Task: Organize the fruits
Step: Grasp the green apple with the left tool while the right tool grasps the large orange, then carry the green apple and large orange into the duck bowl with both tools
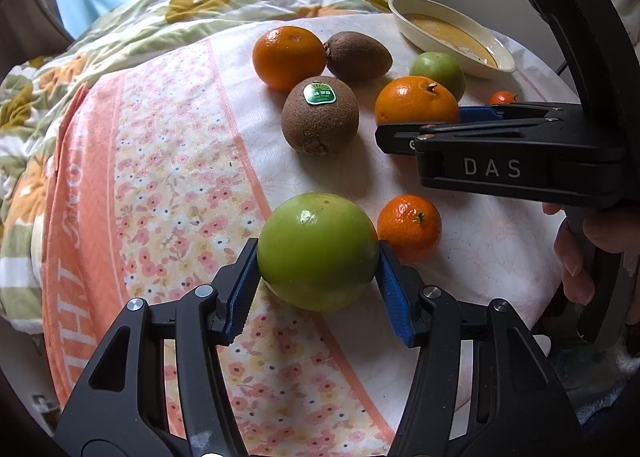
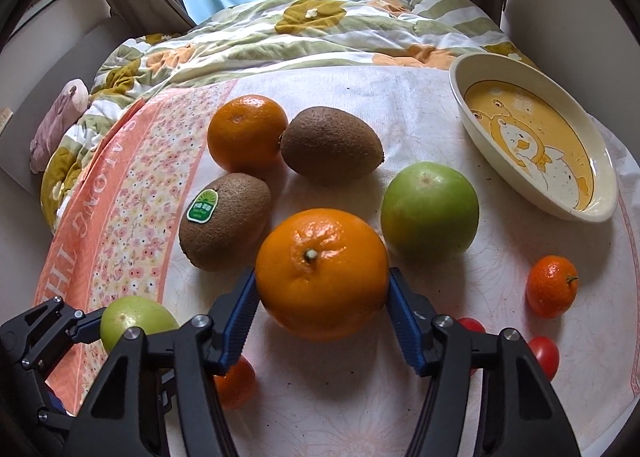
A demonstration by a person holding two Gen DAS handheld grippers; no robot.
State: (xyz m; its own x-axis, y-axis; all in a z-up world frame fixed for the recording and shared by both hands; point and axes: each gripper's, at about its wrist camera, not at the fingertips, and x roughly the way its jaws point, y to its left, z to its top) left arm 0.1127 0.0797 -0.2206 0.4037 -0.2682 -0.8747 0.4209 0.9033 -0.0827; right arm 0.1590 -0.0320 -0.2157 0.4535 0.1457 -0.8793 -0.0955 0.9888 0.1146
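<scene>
My left gripper is shut on a green round fruit, its blue pads pressing both sides, on the floral cloth. My right gripper is shut on a large orange, stem up, with a pad against each flank. In the left wrist view the right gripper comes in from the right onto that orange. The right wrist view shows the left gripper and its green fruit at lower left. A cream oval dish with a cartoon print stands empty at the far right.
Loose on the cloth lie two kiwis, a second orange, another green fruit, two small mandarins and cherry tomatoes. A quilt is bunched behind. A hand holds the right gripper's handle.
</scene>
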